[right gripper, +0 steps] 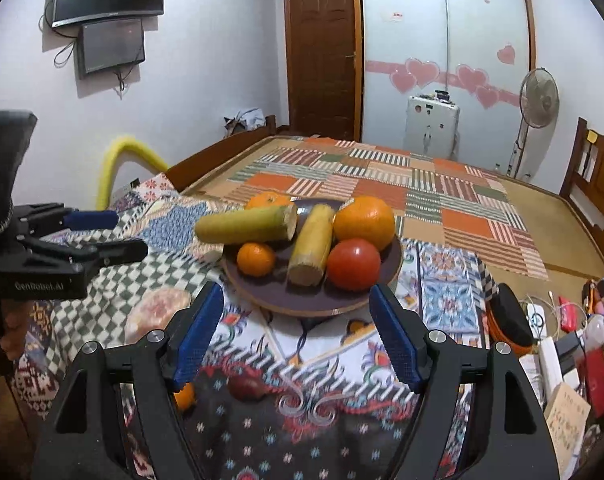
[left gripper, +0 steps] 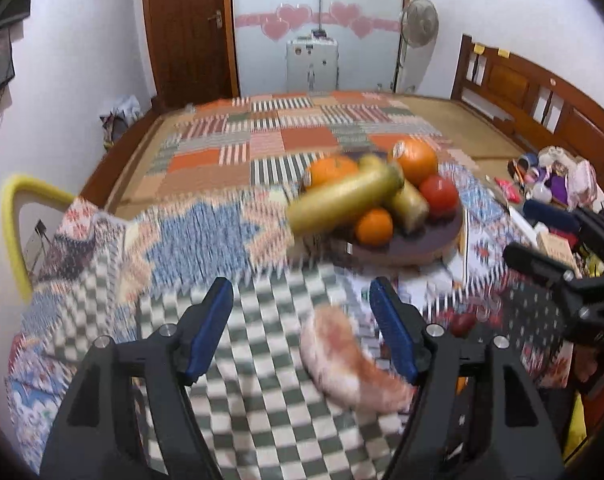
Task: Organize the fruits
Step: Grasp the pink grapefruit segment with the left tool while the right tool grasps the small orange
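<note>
A dark round plate (right gripper: 393, 258) sits on patterned cloths (right gripper: 441, 280) spread over the near end of a bed (right gripper: 381, 184), and it carries most of the fruit: a large orange (right gripper: 363, 222) at the far right, a red tomato (right gripper: 353, 264) just in front of it, a small orange (right gripper: 256, 259) at the near left, another orange (right gripper: 268, 201) at the far left rim, and two yellow-green cut stalks, one stalk (right gripper: 246, 225) lying across the left rim and jutting out past it, the other stalk (right gripper: 311, 250) pointing toward the near edge between the small orange and the tomato. The right gripper (right gripper: 296, 334) hangs just near of the plate with its blue-padded fingers (right gripper: 198, 336) standing well apart and nothing between them. Close under it on the cloth lie a dark red fruit (right gripper: 246, 387) and a partly hidden orange piece (right gripper: 185, 396). The left gripper (left gripper: 302, 330) hovers over a green-and-white checked cloth (left gripper: 262, 320) to the left of the plate, its fingers (left gripper: 208, 332) likewise spread wide and gripping nothing; a pale pink, blurred peach-like fruit (left gripper: 341, 360) lies on the checked cloth below the gap, nearer the right finger, and whether it touches that finger cannot be told. Each gripper shows at the edge of the other's view. To the right of the plate, small household clutter (right gripper: 561, 340) is piled near the bed's headboard (left gripper: 541, 92).
</note>
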A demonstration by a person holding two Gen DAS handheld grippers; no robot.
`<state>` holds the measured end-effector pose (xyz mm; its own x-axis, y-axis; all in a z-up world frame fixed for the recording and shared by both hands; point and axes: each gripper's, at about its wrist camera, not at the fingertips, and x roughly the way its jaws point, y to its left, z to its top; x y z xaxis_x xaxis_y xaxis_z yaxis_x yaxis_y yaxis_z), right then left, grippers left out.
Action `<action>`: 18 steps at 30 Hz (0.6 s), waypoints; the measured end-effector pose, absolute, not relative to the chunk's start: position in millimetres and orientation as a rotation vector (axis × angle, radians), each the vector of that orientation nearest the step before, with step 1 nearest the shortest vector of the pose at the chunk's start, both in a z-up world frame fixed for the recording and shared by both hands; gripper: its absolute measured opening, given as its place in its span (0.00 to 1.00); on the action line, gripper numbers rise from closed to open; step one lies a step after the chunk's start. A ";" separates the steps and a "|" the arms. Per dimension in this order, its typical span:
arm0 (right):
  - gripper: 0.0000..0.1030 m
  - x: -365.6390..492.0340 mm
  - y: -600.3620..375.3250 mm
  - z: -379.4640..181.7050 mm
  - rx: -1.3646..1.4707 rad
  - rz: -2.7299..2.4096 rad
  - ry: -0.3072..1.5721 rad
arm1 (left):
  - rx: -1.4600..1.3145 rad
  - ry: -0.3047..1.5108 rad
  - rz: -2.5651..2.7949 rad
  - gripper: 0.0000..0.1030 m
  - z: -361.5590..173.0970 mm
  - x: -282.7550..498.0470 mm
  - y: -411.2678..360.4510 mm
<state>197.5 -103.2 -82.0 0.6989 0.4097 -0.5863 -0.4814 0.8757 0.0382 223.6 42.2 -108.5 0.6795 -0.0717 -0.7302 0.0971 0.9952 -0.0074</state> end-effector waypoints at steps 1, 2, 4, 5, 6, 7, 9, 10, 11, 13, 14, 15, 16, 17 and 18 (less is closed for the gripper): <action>0.71 195.6 -103.8 -84.4 -0.120 0.504 0.630 | 0.027 0.834 -0.099 0.69 -114.6 221.0 43.0; 0.71 192.8 -103.3 -88.5 -0.117 0.510 0.640 | 0.019 0.857 -0.103 0.69 -124.1 217.8 43.2; 0.71 185.9 -102.0 -93.2 -0.122 0.511 0.647 | 0.006 0.889 -0.109 0.69 -137.0 214.5 43.2; 0.71 183.1 -101.5 -95.7 -0.126 0.511 0.651 | -0.005 0.904 -0.112 0.69 -141.9 213.9 42.7; 0.71 180.2 -100.5 -98.9 -0.129 0.513 0.657 | -0.015 0.918 -0.116 0.69 -146.9 213.7 42.5; 0.71 177.7 -99.7 -100.8 -0.130 0.516 0.661 | -0.028 0.936 -0.125 0.69 -152.4 213.1 41.7; 0.71 172.9 -98.0 -104.1 -0.132 0.520 0.666 | -0.037 0.945 -0.139 0.69 -159.2 210.4 38.6; 0.71 170.2 -97.0 -105.8 -0.132 0.524 0.668 | -0.037 0.947 -0.142 0.69 -161.4 209.5 36.8; 0.71 167.6 -96.5 -106.7 -0.132 0.527 0.669 | -0.038 0.946 -0.146 0.69 -163.1 208.9 34.5; 0.71 163.3 -94.8 -109.3 -0.128 0.534 0.672 | -0.040 0.948 -0.153 0.69 -165.7 209.8 29.8; 0.71 162.0 -94.1 -110.4 -0.126 0.536 0.674 | -0.037 0.953 -0.148 0.69 -168.5 212.2 27.8; 0.71 160.1 -93.2 -112.1 -0.122 0.543 0.679 | -0.034 0.951 -0.139 0.69 -169.6 213.3 26.9; 0.71 159.5 -92.3 -113.1 -0.120 0.548 0.683 | -0.037 0.939 -0.118 0.66 -170.8 214.4 26.5; 0.71 159.2 -91.5 -114.0 -0.118 0.552 0.688 | -0.037 0.926 -0.102 0.63 -171.0 216.3 27.0; 0.71 158.4 -90.4 -114.9 -0.117 0.552 0.690 | -0.037 0.921 -0.099 0.61 -171.2 216.6 27.1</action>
<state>158.4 -90.4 -114.9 0.6352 0.4438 -0.6321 -0.5191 0.8513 0.0760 216.6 27.1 -171.2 0.6007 -0.1011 -0.7930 0.0696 0.9948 -0.0741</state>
